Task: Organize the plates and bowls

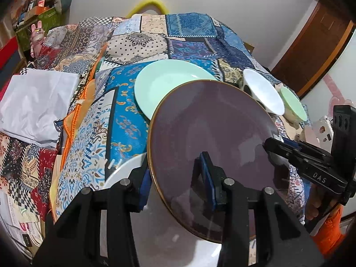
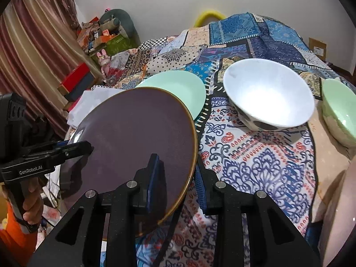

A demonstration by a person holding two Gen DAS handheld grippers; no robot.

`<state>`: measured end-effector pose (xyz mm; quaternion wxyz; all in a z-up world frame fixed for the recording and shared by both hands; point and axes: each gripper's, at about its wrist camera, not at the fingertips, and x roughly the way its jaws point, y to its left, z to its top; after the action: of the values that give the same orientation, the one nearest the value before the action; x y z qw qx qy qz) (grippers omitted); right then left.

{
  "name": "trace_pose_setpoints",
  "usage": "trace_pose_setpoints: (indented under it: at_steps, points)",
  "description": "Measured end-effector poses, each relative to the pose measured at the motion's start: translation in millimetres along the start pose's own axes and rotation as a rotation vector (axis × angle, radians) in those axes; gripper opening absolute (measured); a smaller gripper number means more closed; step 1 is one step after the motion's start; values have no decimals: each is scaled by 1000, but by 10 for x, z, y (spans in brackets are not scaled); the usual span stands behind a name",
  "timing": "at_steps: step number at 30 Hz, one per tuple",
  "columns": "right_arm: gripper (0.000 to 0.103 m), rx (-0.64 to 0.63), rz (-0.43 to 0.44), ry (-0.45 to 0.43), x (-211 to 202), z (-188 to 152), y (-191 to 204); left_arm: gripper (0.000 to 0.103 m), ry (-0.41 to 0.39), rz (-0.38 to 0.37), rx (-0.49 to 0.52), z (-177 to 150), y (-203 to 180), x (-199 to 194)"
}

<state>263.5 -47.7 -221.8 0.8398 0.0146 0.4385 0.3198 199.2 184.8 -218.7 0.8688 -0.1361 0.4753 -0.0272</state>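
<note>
Plates and bowls sit spread over a table draped in a patchwork cloth, and the one in hand is the dark purple plate with a thin gold rim. It hangs tilted in the air, carried by both tools at once: the left gripper has its jaws narrowed onto the plate's left edge, one blue pad above the face and one beneath, while the right gripper pinches the opposite edge the same way. Two grips on opposite edges probably keep such a wide, flat piece from swinging or slipping, which a single pinch at one edge might allow.

Under the lifted plate, in the left wrist view, a white plate lies near the table's front edge. Behind it rests the mint green plate, flat on the cloth and partly hidden by the purple one. To the right stand a white bowl with dark spots on its outside and, just beside it, a pale green bowl.

My guess is that the purple plate is bound for a stack with the other plates; the bowls stay grouped apart on the right.
</note>
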Motion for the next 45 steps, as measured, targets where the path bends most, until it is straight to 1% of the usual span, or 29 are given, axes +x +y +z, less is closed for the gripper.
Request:
trace_pose_setpoints:
  at_steps: [11,16,23,28,33,40,45]
  points:
    - [28,-6,-12,-60,-394,-80,-42,40,-31,-13,23,-81,-310,-274]
    - [28,5,-12,-88,-571,-137,-104,40,-19,-39,12,-132,-462,-353]
    - [27,17,-23,-110,-734,-241,-197,40,-20,-52,8,-217,-656,-406]
    - [27,28,-30,-127,-865,-318,-275,40,-8,-57,26,-269,-829,-423]
    - [27,46,-38,-128,-919,-395,-359,40,4,-66,34,-302,-974,-401]
    - [27,67,-55,-113,-929,-500,-549,40,35,-74,59,-355,-1158,-235]
    - [27,87,-68,-92,-886,-563,-664,40,55,-88,61,-373,-1219,-96]
